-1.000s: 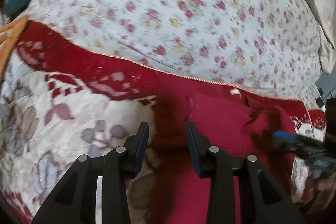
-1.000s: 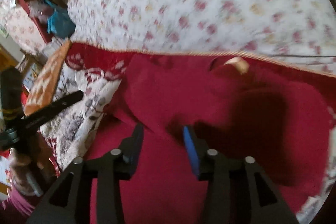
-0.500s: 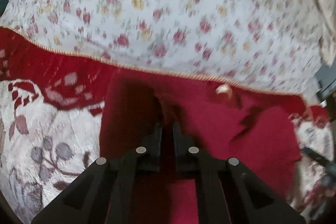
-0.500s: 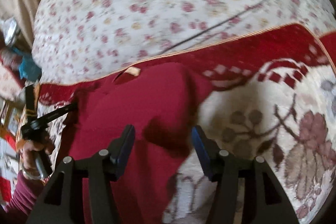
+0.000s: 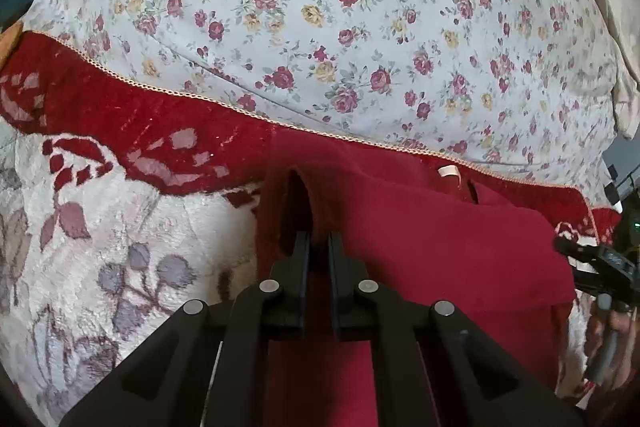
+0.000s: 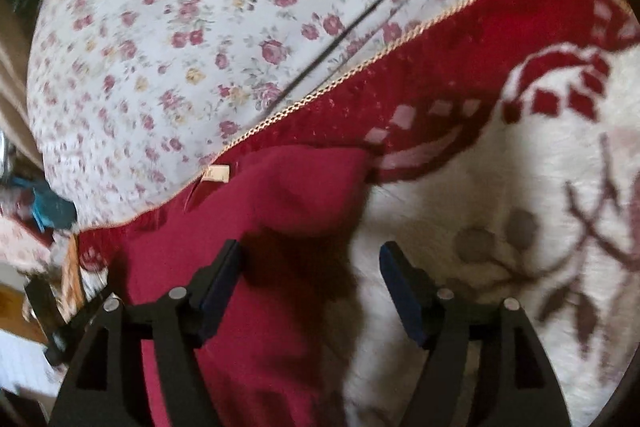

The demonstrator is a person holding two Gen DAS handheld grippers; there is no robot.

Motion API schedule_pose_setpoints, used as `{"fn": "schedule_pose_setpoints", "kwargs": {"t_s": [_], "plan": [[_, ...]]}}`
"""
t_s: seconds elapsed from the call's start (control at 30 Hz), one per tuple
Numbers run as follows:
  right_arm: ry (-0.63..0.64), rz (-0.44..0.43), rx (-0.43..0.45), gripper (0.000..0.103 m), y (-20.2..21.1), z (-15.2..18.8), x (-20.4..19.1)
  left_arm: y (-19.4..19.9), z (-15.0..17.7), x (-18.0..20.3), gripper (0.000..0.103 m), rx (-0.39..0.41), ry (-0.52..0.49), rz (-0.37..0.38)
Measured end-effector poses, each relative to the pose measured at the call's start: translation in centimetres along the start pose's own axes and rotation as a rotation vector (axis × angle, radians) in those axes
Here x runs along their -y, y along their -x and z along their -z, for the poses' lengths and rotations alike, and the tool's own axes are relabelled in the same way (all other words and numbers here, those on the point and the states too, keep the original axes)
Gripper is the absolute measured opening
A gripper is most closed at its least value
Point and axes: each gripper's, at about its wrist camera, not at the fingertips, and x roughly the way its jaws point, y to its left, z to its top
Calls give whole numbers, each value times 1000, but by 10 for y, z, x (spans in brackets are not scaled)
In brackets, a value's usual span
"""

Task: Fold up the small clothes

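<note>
The left tool (image 5: 319, 247) is held low over the bed, its two black fingers pressed together on a raised fold at the left edge of the dark red fleece garment (image 5: 432, 239). The right tool (image 6: 310, 279) hovers above the right edge of the same garment (image 6: 256, 227), fingers spread wide with nothing between them; one finger is above the red cloth, the other above the blanket.

There is one garment, with one small cream label (image 5: 449, 171) near its far edge. It lies flat on the plush white blanket with red border and grey-mauve leaf pattern (image 5: 100, 227), close to the blanket's far edge with its gold cord trim. Beyond this edge lies one pale sheet with small red and yellow roses (image 5: 320, 7), which covers the far part of the bed. At the left of the right wrist view the room is blurred; I cannot tell what stands there.
</note>
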Motion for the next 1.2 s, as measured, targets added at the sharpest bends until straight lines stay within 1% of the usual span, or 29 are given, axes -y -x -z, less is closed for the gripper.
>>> {"fn": "schedule_pose_setpoints", "kwargs": {"t_s": [0.03,0.07,0.1,0.13,0.17,0.23,0.27,0.3,0.37,0.4,0.43,0.47,0.53,0.6,0.63,0.7,0.73,0.77,0.83,0.87,0.93,0.97,1.03,1.07,1.13,1.2], "plan": [[15,-3,-9,71,-6,-2,-5,0,-1,2,0,0,-2,5],[55,5,-18,54,-11,-3,-12,1,-1,4,0,0,-7,8],[112,26,-18,40,-13,-4,-21,2,-1,7,0,-3,-17,19],[177,68,-4,26,-13,-3,-30,2,-1,9,0,-8,-25,32],[229,116,24,21,-11,-3,-38,1,0,12,0,-16,-35,43],[268,188,77,18,-5,-7,-40,-6,5,18,0,-38,-58,50],[258,231,88,18,-6,-9,-34,-10,7,21,0,-47,-74,30],[232,239,76,18,-10,-10,-27,-13,10,24,0,-51,-92,0],[204,220,28,19,-17,-7,-16,-14,14,27,0,-47,-108,-23],[216,214,35,20,-13,-4,-16,-13,15,26,0,-44,-107,-22],[230,208,56,26,-6,0,-19,-12,15,25,0,-42,-105,-18],[239,203,74,35,4,3,-22,-10,14,24,0,-41,-101,-14],[255,187,106,44,24,10,-31,-7,13,21,0,-37,-89,-13],[301,162,126,44,38,16,-42,-7,12,21,0,-38,-85,-20],[352,151,117,43,41,23,-52,-10,11,21,0,-41,-84,-26],[417,152,61,43,34,31,-63,-12,12,20,0,-48,-80,-35],[440,171,8,38,25,40,-64,-13,13,20,0,-49,-79,-36],[452,195,-26,33,19,47,-60,-11,14,20,0,-47,-82,-37],[470,266,-90,29,7,61,-47,-4,16,22,0,-36,-98,-46],[465,253,-85,29,9,66,-41,-1,16,24,0,-29,-106,-54],[431,218,-63,29,22,68,-38,6,15,27,0,-2,-125,-100],[406,195,-48,31,31,66,-38,8,14,29,0,13,-132,-112],[388,156,6,33,45,60,-42,11,10,31,2,38,-131,-110],[393,150,34,37,49,55,-49,10,9,32,4,44,-127,-107],[414,167,64,42,47,48,-61,4,7,33,5,41,-121,-105],[430,183,81,42,37,41,-69,-6,6,35,5,26,-126,-120]]}}
